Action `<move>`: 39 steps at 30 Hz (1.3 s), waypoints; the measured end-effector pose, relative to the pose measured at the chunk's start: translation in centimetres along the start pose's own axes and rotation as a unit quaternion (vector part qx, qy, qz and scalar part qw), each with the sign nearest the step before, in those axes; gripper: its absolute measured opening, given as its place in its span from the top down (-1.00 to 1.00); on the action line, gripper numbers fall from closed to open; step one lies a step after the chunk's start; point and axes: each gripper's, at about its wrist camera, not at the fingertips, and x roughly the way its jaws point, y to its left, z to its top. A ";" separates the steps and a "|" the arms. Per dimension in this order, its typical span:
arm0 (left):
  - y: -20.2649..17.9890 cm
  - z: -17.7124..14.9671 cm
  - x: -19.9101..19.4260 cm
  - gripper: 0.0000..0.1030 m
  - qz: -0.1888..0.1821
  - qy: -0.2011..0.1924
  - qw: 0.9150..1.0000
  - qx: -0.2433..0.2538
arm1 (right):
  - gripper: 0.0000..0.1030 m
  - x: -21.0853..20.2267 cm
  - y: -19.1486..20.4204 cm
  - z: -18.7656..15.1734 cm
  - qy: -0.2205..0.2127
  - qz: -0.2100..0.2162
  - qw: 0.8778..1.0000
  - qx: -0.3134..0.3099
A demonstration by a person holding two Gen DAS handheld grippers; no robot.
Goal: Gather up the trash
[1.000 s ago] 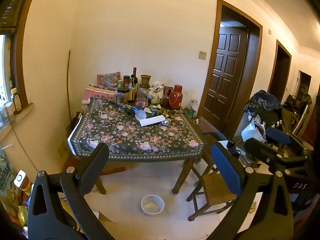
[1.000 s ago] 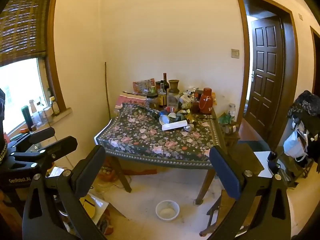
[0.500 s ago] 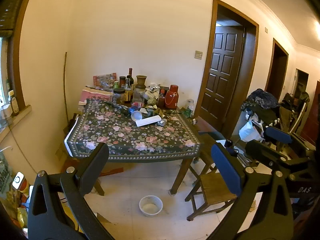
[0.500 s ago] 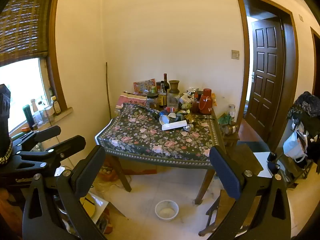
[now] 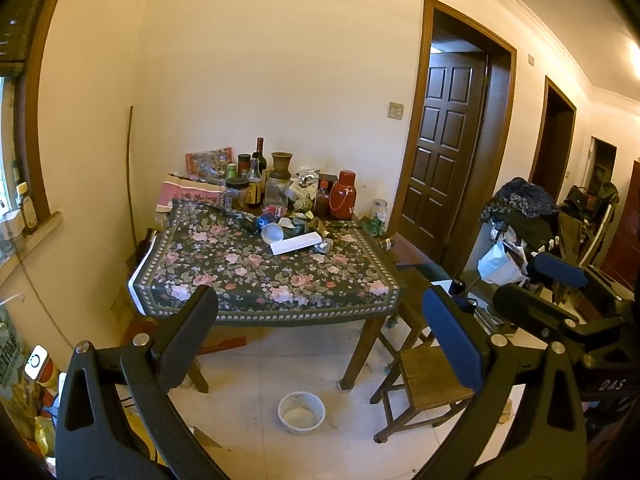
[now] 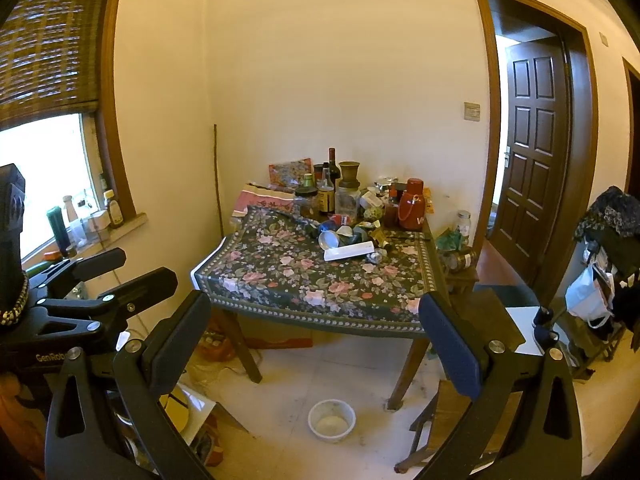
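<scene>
Both tongs (image 5: 320, 332) (image 6: 316, 332) edged nearer the cluttered table (image 5: 256, 272).

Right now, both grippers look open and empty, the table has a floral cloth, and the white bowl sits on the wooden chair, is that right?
Not quite: the white bowl sits on the floor near the table leg, beside the wooden chair, as the left wrist view shows. The rest holds: the left gripper and right gripper are open and empty, and the cloth is floral.

Table (image 5: 362, 344) legs and the stool (image 5: 430, 380) look like plain brown wood, and the floral cloth (image 5: 256, 268) on top is matt fabric. Bottles (image 6: 332, 184) are shiny glass, floor (image 5: 256, 400) is smooth pale tile, door (image 6: 534, 152) is dark glossy wood.
</scene>
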 end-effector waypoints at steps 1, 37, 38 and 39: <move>0.0 0.0 0.1 -0.99 0.000 0.000 1.000 0.000 | -1.00 0.0 0.0 0.0 0.000 0.000 1.000 0.000; 0.5 -0.5 0.4 -0.99 0.002 0.001 1.000 0.000 | -1.00 0.3 0.1 0.1 0.000 -0.001 1.000 0.000; 0.6 -0.5 0.3 -0.99 0.001 0.001 1.000 0.000 | -1.00 0.4 0.1 0.1 0.000 -0.001 1.000 -0.001; 0.6 -0.5 0.4 -0.99 0.001 0.000 1.000 0.000 | -1.00 0.4 0.1 0.1 0.000 0.000 1.000 0.000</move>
